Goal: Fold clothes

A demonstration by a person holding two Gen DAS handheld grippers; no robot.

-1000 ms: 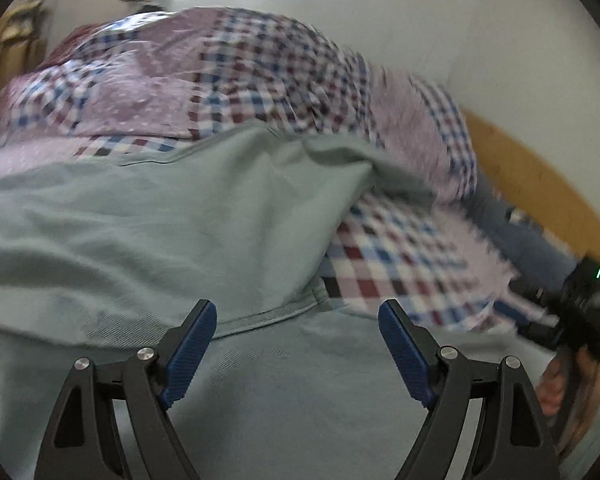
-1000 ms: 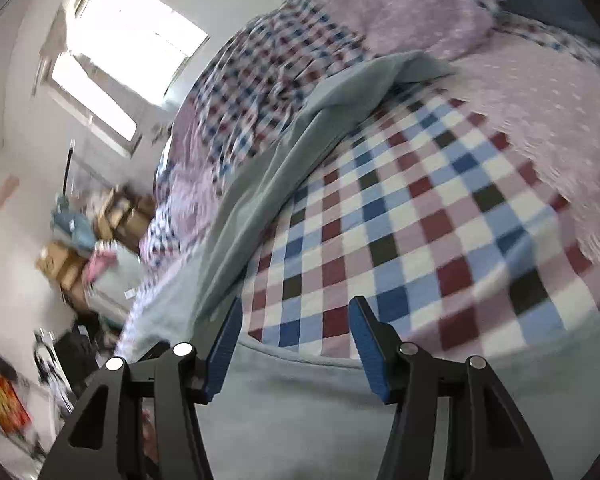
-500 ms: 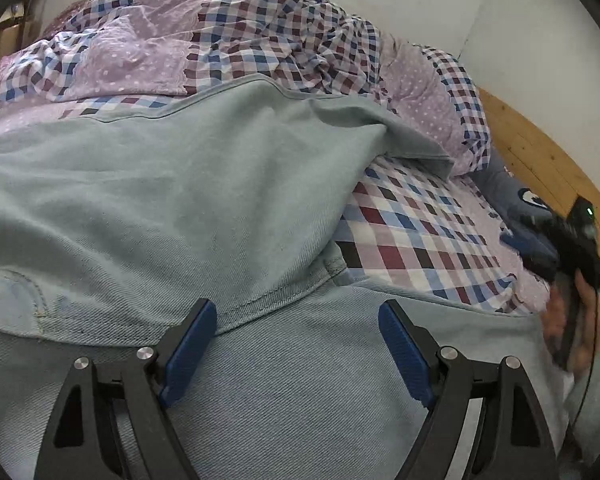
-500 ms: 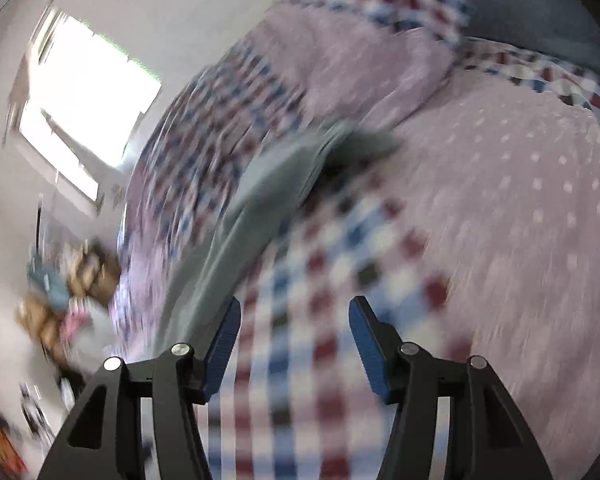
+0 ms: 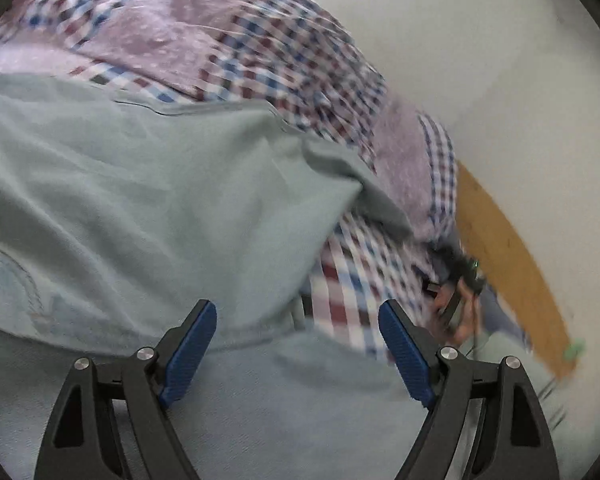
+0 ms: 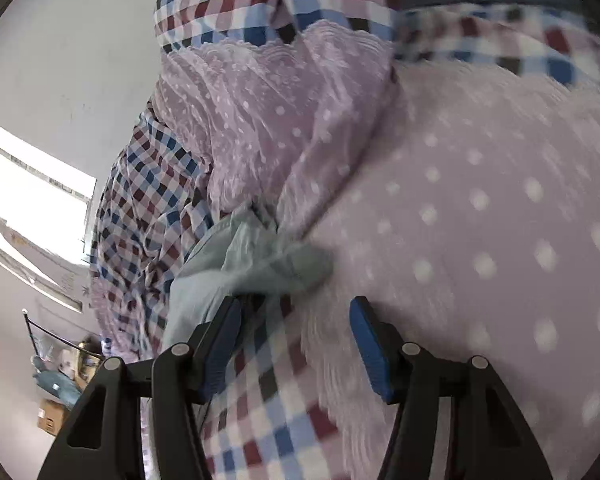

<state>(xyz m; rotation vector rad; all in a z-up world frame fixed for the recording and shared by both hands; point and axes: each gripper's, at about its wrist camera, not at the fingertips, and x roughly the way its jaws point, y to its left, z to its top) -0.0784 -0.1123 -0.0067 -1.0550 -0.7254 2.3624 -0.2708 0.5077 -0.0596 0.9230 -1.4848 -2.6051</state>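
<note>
Bedding (image 5: 284, 52) of checked and lilac dotted fabric covers the bed, bunched toward the white wall (image 5: 480, 60). Pale blue-green denim garment (image 5: 152, 208) lies spread over the bed's near part in the left wrist view; one far end (image 6: 260, 256) shows crumpled against the dotted quilt (image 6: 480, 220) in the right wrist view. Wooden headboard (image 5: 512, 264) runs along the wall. Left gripper (image 5: 298, 344) hangs above the denim, jaws wide apart, holding nothing. Right gripper (image 6: 296, 344) is spread, empty, just short of that crumpled end; a hand (image 5: 456, 316) grips it.
</note>
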